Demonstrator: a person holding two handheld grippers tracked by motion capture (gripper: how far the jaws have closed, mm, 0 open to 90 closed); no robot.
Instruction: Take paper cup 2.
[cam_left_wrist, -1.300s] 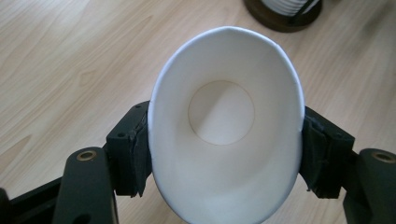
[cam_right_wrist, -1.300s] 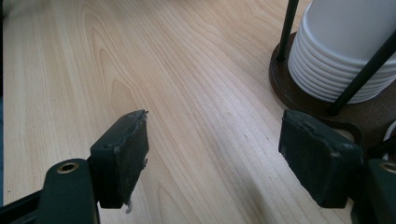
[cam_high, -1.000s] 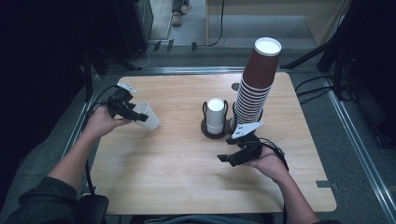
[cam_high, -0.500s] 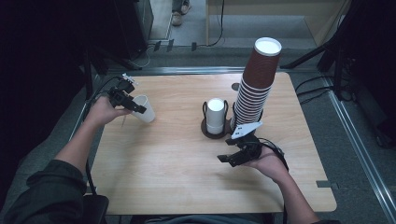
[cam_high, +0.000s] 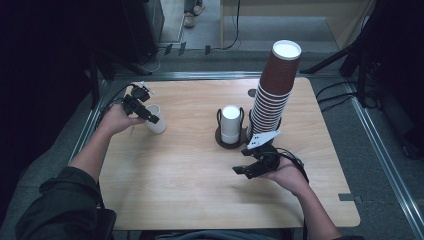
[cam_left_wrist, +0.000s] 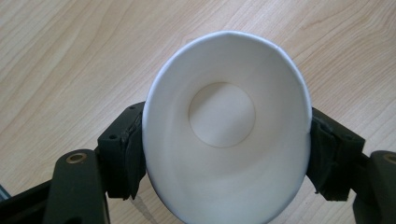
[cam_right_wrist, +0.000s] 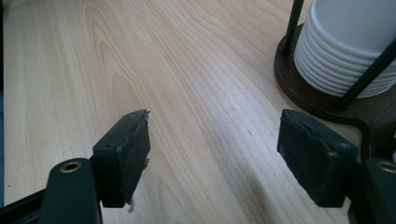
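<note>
**Left tongs gripping a white cup at the worktop's left edge**

Near the far left corner of the worktop (cam_high: 190, 190), the left tongs (cam_high: 149, 116) are gripping a single white paper cup (cam_high: 156, 119), one jaw pressing on each side of its wall. In the left gripper view the cup (cam_left_wrist: 226, 144) is facing the camera mouth-first, its rim squeezed into an oval between the two black jaws and its round bottom showing inside. From the high view the cup is sitting low over the wood just beside the person's left hand (cam_high: 116, 120); whether it is touching the surface cannot be told.

Around the middle of the worktop, a dark round holder with thin upright wires (cam_high: 224, 137) is carrying a short stack of white cups (cam_high: 230, 122). Just beside it, toward the right edge, a tall stack of brown cups (cam_high: 274, 87) is standing and leaning slightly, its white inside showing at the top.

Toward the near right part of the worktop, the right tongs (cam_high: 245, 171) are resting in the person's right hand (cam_high: 286, 174), jaws spread wide with nothing between them. In the right gripper view the wires and the ribbed white stack (cam_right_wrist: 348, 46) are showing at the upper right, apart from the jaws, over bare wood grain
</note>
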